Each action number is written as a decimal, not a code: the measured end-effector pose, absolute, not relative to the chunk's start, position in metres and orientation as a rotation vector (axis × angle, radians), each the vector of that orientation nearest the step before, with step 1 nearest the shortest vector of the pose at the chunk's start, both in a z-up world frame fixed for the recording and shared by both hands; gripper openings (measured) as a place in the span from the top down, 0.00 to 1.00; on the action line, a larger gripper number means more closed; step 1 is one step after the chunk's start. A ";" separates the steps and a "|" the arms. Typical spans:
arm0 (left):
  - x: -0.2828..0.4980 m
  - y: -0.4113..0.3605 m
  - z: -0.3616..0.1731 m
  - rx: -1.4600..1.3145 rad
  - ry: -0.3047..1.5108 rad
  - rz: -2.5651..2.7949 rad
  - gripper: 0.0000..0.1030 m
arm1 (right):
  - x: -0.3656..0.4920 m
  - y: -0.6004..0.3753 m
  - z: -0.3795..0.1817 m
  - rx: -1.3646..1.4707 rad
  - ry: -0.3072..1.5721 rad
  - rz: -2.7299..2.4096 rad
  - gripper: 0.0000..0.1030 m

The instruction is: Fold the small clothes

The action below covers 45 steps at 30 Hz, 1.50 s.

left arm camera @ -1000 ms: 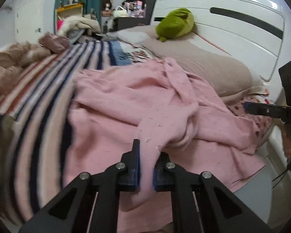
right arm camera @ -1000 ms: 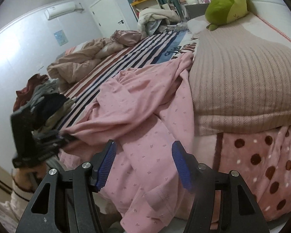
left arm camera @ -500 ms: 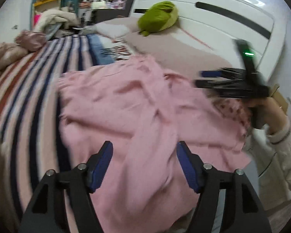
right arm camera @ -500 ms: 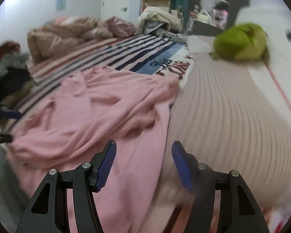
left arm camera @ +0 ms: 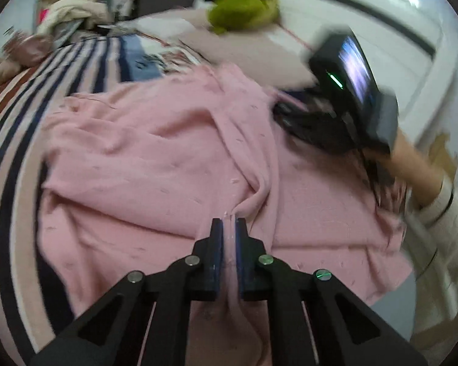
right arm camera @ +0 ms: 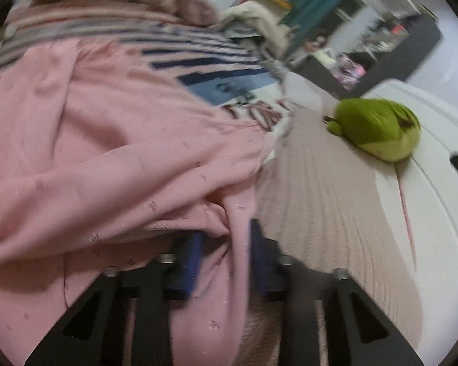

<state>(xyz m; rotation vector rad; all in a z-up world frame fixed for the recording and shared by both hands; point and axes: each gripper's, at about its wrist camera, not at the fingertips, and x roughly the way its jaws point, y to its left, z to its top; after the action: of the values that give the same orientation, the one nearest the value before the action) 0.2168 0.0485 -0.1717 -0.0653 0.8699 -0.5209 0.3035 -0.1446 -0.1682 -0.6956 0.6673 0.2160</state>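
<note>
Left wrist view: our left gripper [left arm camera: 228, 238] is pinched tight on a ridge of the pink garment [left arm camera: 155, 158], which lies spread over the striped bedspread [left arm camera: 12, 122] and runs away from us toward the green plush toy [left arm camera: 244, 6]; the pinched fold's long axis goes straight ahead from the jaws. To the right we see the right gripper [left arm camera: 293, 116], blurred, at the garment's far right side. Right wrist view: our right gripper's jaws have just been closing, with a bunched strip of the pink garment between the blue pads [right arm camera: 192, 253]; whether they already press it we cannot tell. The cloth spreads left of this gripper, the ribbed beige blanket [right arm camera: 336, 219] right. We judge both hands roughly equally placed for the fold.
</note>
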 end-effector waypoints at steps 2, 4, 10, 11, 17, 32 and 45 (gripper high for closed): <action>0.218 0.067 -0.167 -0.087 0.843 -0.463 0.97 | 0.298 -0.152 -0.157 -0.633 0.635 0.205 0.84; 0.218 0.082 -0.166 -0.076 0.838 -0.388 0.99 | 0.289 -0.162 -0.143 -0.587 0.588 0.180 0.88; 0.218 0.108 -0.170 -0.143 0.860 -0.348 0.94 | 0.294 -0.181 -0.139 -0.505 0.636 0.157 0.91; 0.212 0.106 -0.166 -0.139 0.856 -0.391 0.76 | 0.291 -0.180 -0.138 -0.503 0.637 0.166 0.91; 0.169 0.096 -0.151 -0.078 0.843 -0.527 0.35 | 0.265 -0.191 -0.123 -0.387 0.664 0.233 0.81; 0.109 0.107 -0.167 0.043 0.858 -0.283 0.91 | 0.192 -0.205 -0.123 -0.168 0.710 0.369 0.79; 0.092 0.150 -0.141 -0.015 0.856 -0.260 0.37 | 0.180 -0.224 -0.117 -0.173 0.712 0.372 0.79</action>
<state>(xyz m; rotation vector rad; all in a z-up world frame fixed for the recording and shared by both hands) 0.0921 0.1502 -0.1406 -0.0150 0.8561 -0.2604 0.1804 -0.2238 -0.1168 -0.1725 0.7123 0.3722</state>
